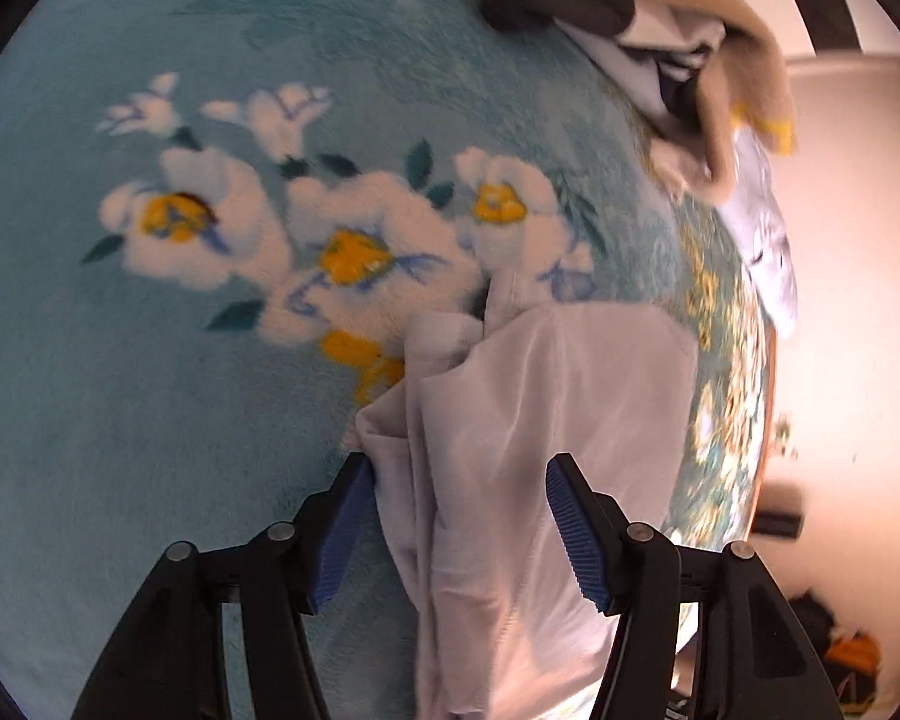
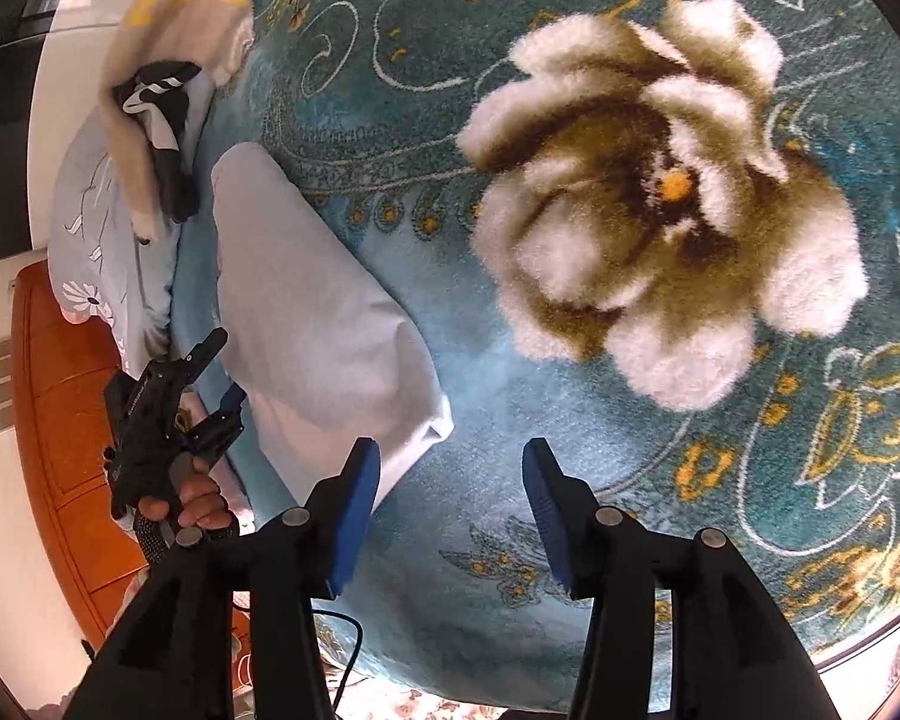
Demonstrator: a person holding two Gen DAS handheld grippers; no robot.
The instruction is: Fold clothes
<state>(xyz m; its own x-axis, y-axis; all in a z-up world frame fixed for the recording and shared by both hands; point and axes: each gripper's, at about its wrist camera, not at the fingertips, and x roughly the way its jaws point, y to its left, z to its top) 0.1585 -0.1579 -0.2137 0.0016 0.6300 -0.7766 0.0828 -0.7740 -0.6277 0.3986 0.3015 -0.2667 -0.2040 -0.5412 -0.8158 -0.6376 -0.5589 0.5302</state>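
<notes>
A pale lilac garment (image 1: 546, 396) lies folded into a long strip on the teal flowered blanket (image 1: 150, 420). My left gripper (image 1: 461, 471) is open, its blue pads on either side of the garment's near end, the left pad touching the bunched edge. In the right wrist view the same garment (image 2: 312, 312) stretches away to the upper left, and its near corner sits just beside my right gripper's left fingertip. My right gripper (image 2: 453, 453) is open over bare blanket (image 2: 486, 372). The left gripper (image 2: 225, 369), held by a hand (image 2: 195, 498), is at the garment's left edge.
A heap of beige, black and white clothes (image 1: 690, 42) lies at the blanket's far edge, also the heap (image 2: 162, 90) on a pale blue flowered sheet (image 2: 90, 228). An orange wooden panel (image 2: 54, 408) borders the bed. A black cable (image 2: 345, 648) hangs near the front edge.
</notes>
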